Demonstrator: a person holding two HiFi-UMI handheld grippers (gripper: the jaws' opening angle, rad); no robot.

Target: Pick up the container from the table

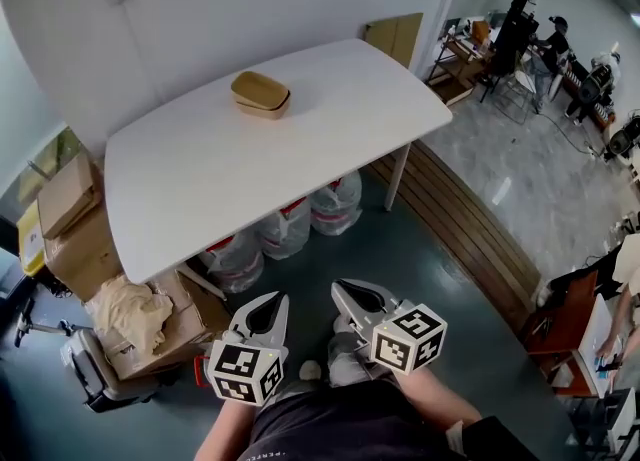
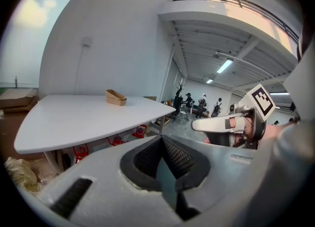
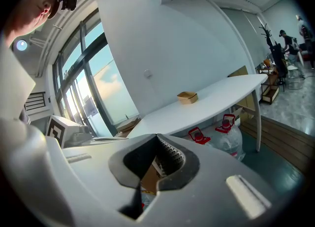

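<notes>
A tan lidded container (image 1: 261, 94) sits on the far part of the white table (image 1: 200, 179), alone on its top. It also shows small in the left gripper view as the container (image 2: 116, 97) and in the right gripper view as the container (image 3: 187, 97). Both grippers hang low in front of the person, well short of the table's near edge. My left gripper (image 1: 272, 303) has its jaws together with nothing in them (image 2: 161, 139). My right gripper (image 1: 346, 293) stands beside it, jaws also together and empty (image 3: 157, 137). Both point toward the table.
Large water bottles (image 1: 285, 229) with red caps stand under the table. Cardboard boxes (image 1: 70, 219) and crumpled paper (image 1: 130, 309) pile up at the left. A slatted wooden platform (image 1: 460, 219) runs along the right. People and equipment (image 1: 545, 49) are far back right.
</notes>
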